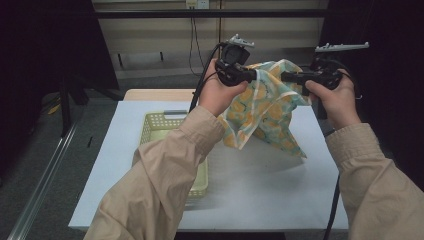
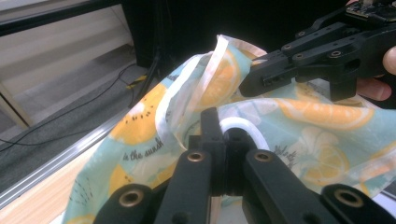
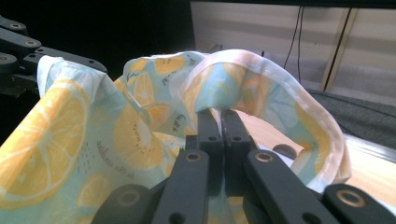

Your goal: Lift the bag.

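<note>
A light blue cloth [image 1: 265, 107] printed with orange slices and edged in white hangs in the air above the white table [image 1: 270, 185]. My left gripper [image 1: 254, 76] is shut on its upper left edge, and my right gripper [image 1: 284, 76] is shut on the edge close beside it, jaws facing each other. In the left gripper view the closed jaws of the left gripper [image 2: 223, 128] pinch the cloth [image 2: 303, 121] at its white hem, with the right gripper [image 2: 254, 77] across from it. In the right gripper view the right gripper [image 3: 219, 116] clamps a fold of the cloth [image 3: 116, 135].
A pale yellow perforated basket [image 1: 159, 125] stands on the left part of the table, partly under the left sleeve. Past the table's far edge are a floor with cables and a light wall. A metal rail [image 1: 45, 175] runs along the floor at the left.
</note>
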Action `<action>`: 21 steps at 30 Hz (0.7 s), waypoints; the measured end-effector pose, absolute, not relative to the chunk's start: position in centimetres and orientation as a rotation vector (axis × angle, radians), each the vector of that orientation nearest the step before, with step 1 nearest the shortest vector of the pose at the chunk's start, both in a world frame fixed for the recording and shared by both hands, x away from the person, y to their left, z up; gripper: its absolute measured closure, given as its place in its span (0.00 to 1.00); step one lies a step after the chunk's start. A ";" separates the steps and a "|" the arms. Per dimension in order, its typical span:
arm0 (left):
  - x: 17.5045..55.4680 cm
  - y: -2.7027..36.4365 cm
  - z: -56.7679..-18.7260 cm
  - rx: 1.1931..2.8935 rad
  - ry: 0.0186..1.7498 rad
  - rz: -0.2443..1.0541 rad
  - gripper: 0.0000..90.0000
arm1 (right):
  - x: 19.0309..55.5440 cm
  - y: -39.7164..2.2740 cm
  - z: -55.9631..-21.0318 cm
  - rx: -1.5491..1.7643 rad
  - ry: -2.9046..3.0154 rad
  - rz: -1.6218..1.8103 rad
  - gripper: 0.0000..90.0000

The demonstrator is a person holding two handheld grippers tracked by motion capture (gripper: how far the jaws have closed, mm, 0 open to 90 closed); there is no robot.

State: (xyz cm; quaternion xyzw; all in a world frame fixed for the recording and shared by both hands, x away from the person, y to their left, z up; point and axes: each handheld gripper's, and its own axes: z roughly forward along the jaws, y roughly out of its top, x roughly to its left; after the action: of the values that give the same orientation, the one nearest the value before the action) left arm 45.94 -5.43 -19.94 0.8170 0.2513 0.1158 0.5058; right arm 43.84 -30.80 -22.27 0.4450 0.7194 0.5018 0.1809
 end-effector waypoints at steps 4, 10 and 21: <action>46.3 -4.9 -20.5 1.963 0.613 0.250 1.00 | 44.2 -30.1 -23.1 1.263 2.044 1.427 1.00; 47.3 -4.0 -21.6 1.960 0.636 0.173 0.98 | 44.8 -29.3 -23.9 1.278 2.060 1.441 0.95; 47.1 -1.0 -23.9 2.028 0.721 0.121 0.24 | 44.4 -27.9 -25.7 1.285 2.100 1.427 0.28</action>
State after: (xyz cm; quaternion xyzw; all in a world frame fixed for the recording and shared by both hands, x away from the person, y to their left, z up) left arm 47.08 -1.00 -23.95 0.8288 0.2947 0.0494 0.4730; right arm 44.37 -27.88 -25.72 0.4467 0.7300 0.4959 0.1473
